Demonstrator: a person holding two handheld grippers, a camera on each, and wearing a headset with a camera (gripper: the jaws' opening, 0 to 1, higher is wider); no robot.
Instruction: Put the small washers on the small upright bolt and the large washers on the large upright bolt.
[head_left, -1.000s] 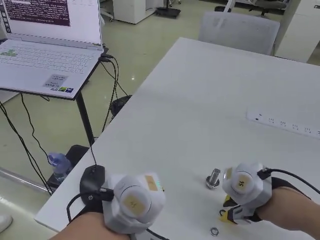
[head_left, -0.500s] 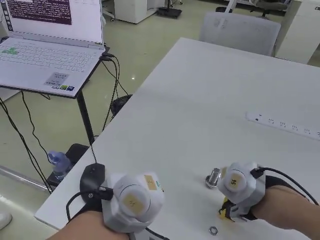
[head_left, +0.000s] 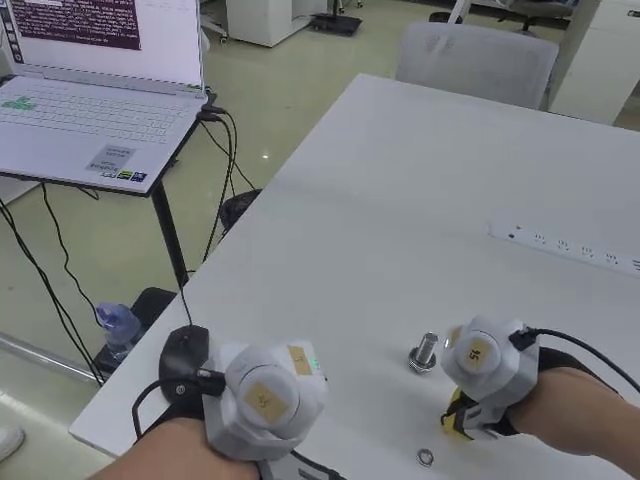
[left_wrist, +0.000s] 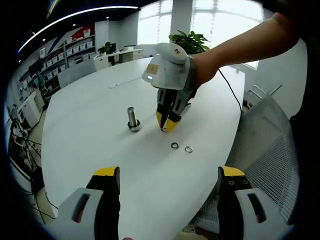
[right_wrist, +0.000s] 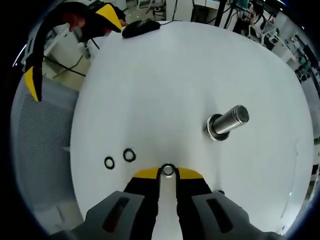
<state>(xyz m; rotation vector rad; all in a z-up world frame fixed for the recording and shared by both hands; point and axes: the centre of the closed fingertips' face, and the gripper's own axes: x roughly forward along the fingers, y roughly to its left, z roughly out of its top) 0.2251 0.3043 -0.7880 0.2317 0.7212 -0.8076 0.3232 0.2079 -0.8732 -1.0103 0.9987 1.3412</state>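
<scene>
Washer in the grip: the right tool (right_wrist: 168, 176), jaws drawn almost together, pinches a small washer (right_wrist: 168, 170) between its yellow tips. In the left gripper view this tool (left_wrist: 167, 122) points down at the white bench (head_left: 400, 200), just beside the upright bolt (left_wrist: 132, 118). The held washer is level with the bolt's lower part and clear of its shaft. The bolt (head_left: 425, 352) stands near the bench's near edge, by the person. A ring circles its foot; whether that is a washer or the bolt's head cannot be told. Two loose washers (right_wrist: 129, 155) lie flat, side by side, on the far side of the right tool from the bolt. The left tool (left_wrist: 170, 174), jaws spread wide and holding nothing, faces the work from the bench's near left corner, beside a black mouse (head_left: 185, 350). A power strip (head_left: 565, 247) lies towards the right edge.
</scene>
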